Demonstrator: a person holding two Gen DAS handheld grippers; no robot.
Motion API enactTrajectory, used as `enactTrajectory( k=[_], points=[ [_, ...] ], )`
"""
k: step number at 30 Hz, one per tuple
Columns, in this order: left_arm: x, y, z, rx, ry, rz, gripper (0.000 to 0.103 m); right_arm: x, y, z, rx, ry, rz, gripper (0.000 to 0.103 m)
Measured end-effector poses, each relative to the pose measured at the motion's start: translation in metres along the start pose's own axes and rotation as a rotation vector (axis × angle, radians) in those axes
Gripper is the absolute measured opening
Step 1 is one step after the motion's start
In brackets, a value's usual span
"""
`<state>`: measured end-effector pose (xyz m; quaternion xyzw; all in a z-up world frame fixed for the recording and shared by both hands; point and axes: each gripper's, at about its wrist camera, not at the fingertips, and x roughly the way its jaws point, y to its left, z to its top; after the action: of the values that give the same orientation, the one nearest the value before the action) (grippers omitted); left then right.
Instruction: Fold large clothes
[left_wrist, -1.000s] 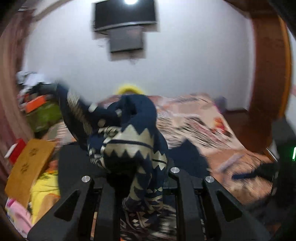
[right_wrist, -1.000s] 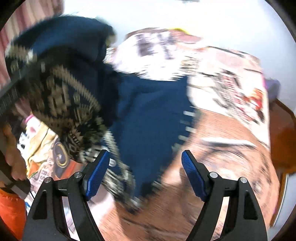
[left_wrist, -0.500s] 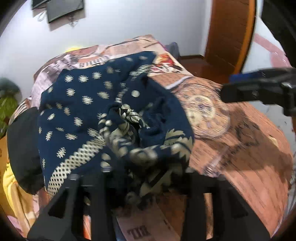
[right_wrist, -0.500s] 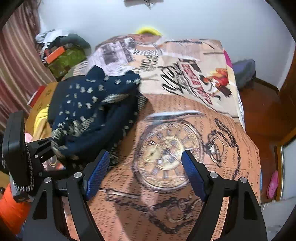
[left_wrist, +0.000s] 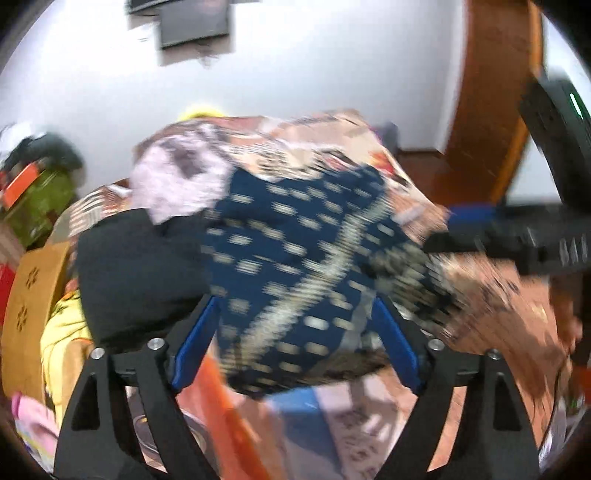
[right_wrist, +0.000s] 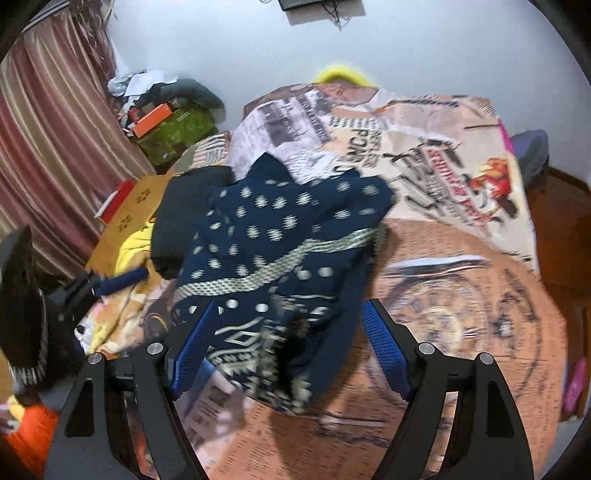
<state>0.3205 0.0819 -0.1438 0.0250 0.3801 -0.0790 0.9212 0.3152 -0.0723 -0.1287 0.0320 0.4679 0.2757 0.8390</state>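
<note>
i see the bed (right_wrist: 461, 258) under its printed cover; the navy patterned garment (right_wrist: 280, 251) lies bunched near its left edge beside a black cloth (right_wrist: 184, 218). my left gripper (left_wrist: 295, 328) has just been opening, nothing gripped. my right gripper (right_wrist: 284, 339) stands wide, empty.

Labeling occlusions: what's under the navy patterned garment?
The navy patterned garment lies crumpled on the printed bedspread, its left edge overlapping a black garment. Whatever else sits beneath its folds is covered.
</note>
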Motion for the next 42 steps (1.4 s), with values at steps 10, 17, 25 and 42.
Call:
enactTrajectory(
  k=[10, 17, 25, 42],
  points=[
    [0.055, 0.064, -0.027, -0.248, 0.126, -0.092, 0.089, 0.04, -0.027, -0.033, 0.051, 0.145, -0.079, 0.077],
    [0.052, 0.069, -0.042, -0.249, 0.156, -0.104, 0.09, 0.026, -0.052, -0.037, 0.159, 0.168, 0.0, 0.077],
    [0.037, 0.073, -0.012, -0.216, 0.112, -0.056, 0.089, 0.03, -0.039, -0.013, 0.138, 0.124, 0.017, 0.077],
    [0.144, 0.095, 0.013, -0.405, 0.294, -0.417, 0.095, 0.091, -0.072, 0.006, 0.281, 0.218, 0.138, 0.077]
  ],
)
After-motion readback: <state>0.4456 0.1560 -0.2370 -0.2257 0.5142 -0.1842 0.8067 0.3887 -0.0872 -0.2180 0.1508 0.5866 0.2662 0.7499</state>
